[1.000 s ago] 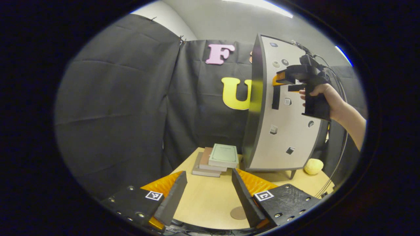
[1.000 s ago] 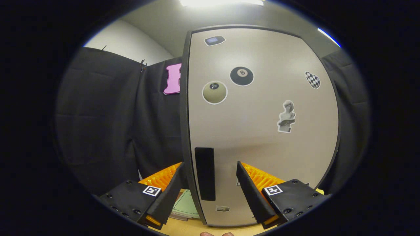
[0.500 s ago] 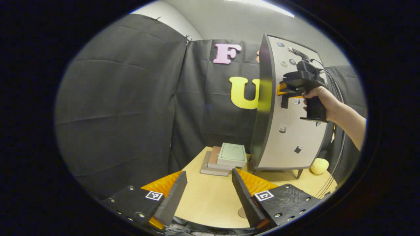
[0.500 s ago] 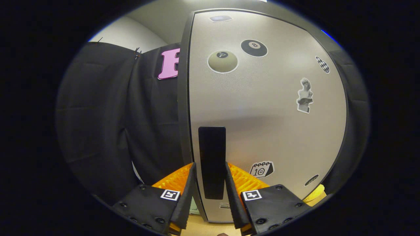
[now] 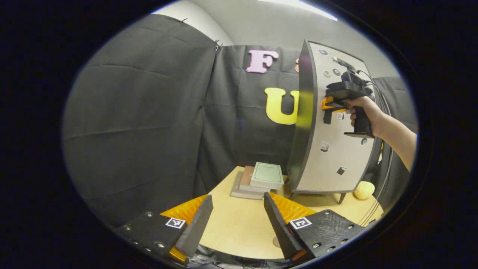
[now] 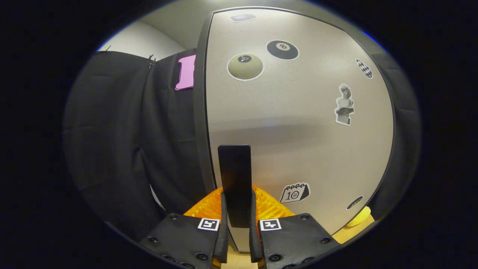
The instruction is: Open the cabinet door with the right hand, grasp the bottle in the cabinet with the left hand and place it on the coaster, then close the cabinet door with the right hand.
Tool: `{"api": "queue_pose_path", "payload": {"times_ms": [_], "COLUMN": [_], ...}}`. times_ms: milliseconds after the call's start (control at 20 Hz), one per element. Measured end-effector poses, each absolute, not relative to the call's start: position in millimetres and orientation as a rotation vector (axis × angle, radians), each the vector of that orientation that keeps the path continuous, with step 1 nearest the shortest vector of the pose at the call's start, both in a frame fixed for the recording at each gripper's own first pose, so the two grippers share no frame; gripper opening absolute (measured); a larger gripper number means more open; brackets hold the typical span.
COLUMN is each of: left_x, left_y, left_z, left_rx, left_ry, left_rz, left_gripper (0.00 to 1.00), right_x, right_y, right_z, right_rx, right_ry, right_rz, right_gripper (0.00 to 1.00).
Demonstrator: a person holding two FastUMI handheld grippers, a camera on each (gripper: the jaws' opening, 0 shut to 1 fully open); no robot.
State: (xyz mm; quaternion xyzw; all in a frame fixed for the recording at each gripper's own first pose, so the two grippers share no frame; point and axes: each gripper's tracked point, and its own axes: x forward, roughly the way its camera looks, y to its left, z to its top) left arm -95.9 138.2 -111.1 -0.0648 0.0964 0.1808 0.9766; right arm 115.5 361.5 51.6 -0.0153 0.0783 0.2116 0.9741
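Since the earlier frame the right gripper [image 6: 236, 239] has closed: both fingers now clamp the black door handle [image 6: 235, 179] at 6 o'clock on the cabinet door [image 6: 298, 123]. The left gripper [image 5: 235, 220] hangs spread apart above the table [image 5: 239, 228], the coaster [image 5: 275, 242] at 5 o'clock.

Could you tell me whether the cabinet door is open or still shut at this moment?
Shut: the cabinet door lies flush with the cabinet's edge, no gap visible. The right gripper is clamped on its handle.
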Motion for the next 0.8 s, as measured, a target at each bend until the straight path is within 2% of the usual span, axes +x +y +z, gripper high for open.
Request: {"api": "queue_pose_path", "payload": {"times_ms": [50, 150, 500, 600, 650, 700, 800], "left_x": [-95.8, -97.6, -90.9, -92.7, -93.4, -94.2, -94.5], "left_y": [136.0, 133.8, 112.7, 113.2, 111.5, 110.3, 96.3], "left_z": [-112.2, -116.2, -118.1, -119.7, -119.9, -117.7, -113.5], "left_rx": [-0.127, -0.114, -0.138, -0.135, -0.126, -0.118, -0.110], "left_ry": [0.195, 0.201, 0.204, 0.210, 0.211, 0.211, 0.208], "left_rz": [0.358, 0.352, 0.294, 0.302, 0.312, 0.322, 0.332], "left_gripper": [0.83, 0.83, 0.85, 0.83, 0.85, 0.82, 0.85], "right_x": [115.0, 112.7, 87.1, 78.2, 75.2, 70.0, 67.6], "right_y": [361.9, 361.5, 353.1, 348.8, 346.7, 345.3, 342.8], "right_z": [50.9, 50.9, 52.1, 52.6, 53.0, 53.8, 52.8], "right_rx": [-0.032, -0.015, -0.079, -0.073, -0.073, -0.070, -0.059], "right_ry": [0.156, 0.161, 0.178, 0.182, 0.178, 0.174, 0.172], "right_rz": [0.436, 0.458, 0.550, 0.588, 0.606, 0.624, 0.669], "right_gripper": [0.25, 0.16, 0.16, 0.16, 0.16, 0.15, 0.16]}}
